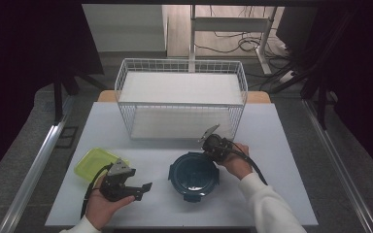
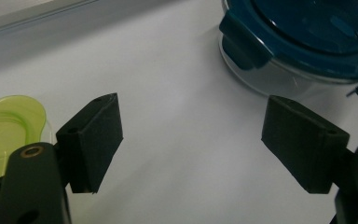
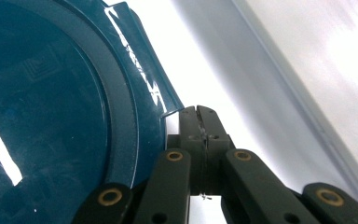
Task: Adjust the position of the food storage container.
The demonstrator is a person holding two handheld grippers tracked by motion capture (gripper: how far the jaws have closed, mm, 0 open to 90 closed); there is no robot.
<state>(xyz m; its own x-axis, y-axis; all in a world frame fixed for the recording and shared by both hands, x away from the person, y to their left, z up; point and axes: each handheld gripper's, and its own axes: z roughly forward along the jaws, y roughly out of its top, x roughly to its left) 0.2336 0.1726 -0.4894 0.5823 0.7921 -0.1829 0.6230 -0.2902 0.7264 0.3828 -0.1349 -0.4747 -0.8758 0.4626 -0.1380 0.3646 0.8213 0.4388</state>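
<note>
A round clear container with a dark teal clip-on lid (image 1: 193,175) stands at the middle of the white table (image 1: 277,145). My right gripper (image 1: 208,153) is shut at the lid's far right rim. In the right gripper view its closed tips (image 3: 196,112) touch the corner of a raised latch flap (image 3: 142,65), with nothing seen between the jaws. My left gripper (image 1: 144,190) hovers open to the left of the container, a short gap away. In the left gripper view its jaws (image 2: 191,121) stand wide apart over bare table, with the lid (image 2: 307,32) ahead to the right.
A shallow lime-green plastic container (image 1: 94,162) lies at the table's left, just behind my left gripper (image 2: 4,126). A white wire basket (image 1: 182,99) stands across the back of the table. Cables and desk legs lie on the floor beyond.
</note>
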